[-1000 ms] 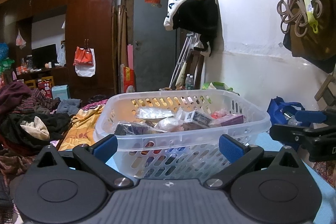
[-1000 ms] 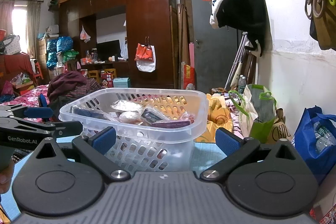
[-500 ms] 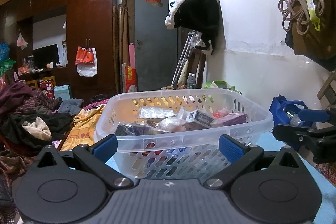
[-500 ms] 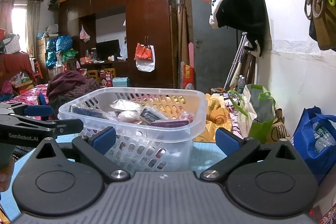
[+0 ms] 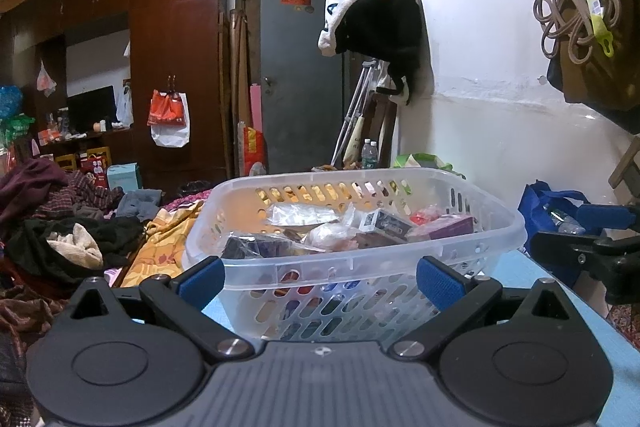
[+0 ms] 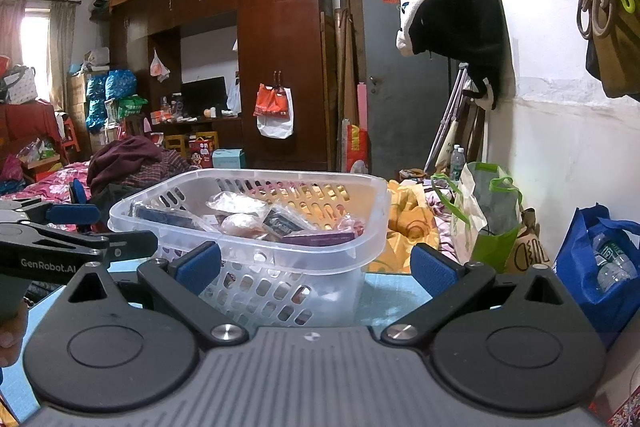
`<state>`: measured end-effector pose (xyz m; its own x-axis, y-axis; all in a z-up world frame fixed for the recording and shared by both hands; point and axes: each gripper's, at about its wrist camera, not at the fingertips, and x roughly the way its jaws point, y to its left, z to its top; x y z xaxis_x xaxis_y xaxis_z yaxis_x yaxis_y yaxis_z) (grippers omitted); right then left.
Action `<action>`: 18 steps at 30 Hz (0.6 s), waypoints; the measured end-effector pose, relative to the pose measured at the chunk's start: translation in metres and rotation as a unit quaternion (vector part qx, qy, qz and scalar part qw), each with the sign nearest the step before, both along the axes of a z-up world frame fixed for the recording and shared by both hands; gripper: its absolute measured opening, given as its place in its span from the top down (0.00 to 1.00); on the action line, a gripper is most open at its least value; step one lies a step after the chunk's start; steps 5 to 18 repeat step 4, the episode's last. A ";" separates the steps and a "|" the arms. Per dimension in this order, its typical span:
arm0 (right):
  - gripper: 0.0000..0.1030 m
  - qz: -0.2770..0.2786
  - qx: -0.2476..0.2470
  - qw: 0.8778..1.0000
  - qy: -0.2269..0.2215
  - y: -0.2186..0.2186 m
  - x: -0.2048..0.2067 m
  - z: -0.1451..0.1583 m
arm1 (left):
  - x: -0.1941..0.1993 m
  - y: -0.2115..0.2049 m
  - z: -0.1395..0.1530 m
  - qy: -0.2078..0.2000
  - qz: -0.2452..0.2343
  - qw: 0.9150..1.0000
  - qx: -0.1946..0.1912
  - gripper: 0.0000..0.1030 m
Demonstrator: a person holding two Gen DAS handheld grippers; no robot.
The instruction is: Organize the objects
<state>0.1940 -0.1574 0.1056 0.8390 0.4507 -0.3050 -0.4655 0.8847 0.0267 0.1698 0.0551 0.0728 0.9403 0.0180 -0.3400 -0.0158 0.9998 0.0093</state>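
Observation:
A clear perforated plastic basket stands on a light blue table. Inside it lie several small packets and boxes, among them a purple box and a dark box. My left gripper is open just in front of the basket's near wall, nothing between its blue pads. My right gripper is open too, close to the basket's near right corner. Each gripper shows in the other's view: the right gripper at the right edge, the left gripper at the left edge.
Piled clothes cover a bed left of the table. A blue bag with bottles and a green-handled bag sit to the right by the white wall. A dark wardrobe and grey door stand at the back.
Both views have shifted very slightly; the basket sits a touch lower in the left wrist view. Both grippers stay open, and nothing was picked up or released.

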 end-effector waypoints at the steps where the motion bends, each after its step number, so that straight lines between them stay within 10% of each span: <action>1: 0.00 0.000 -0.001 1.000 0.000 0.000 0.000 0.000 | -0.001 0.000 0.000 -0.002 -0.002 1.000 0.000 0.00; 18: 0.00 0.000 -0.002 1.000 0.002 -0.001 0.000 -0.001 | 0.000 -0.002 -0.001 -0.002 0.005 1.000 0.003 0.00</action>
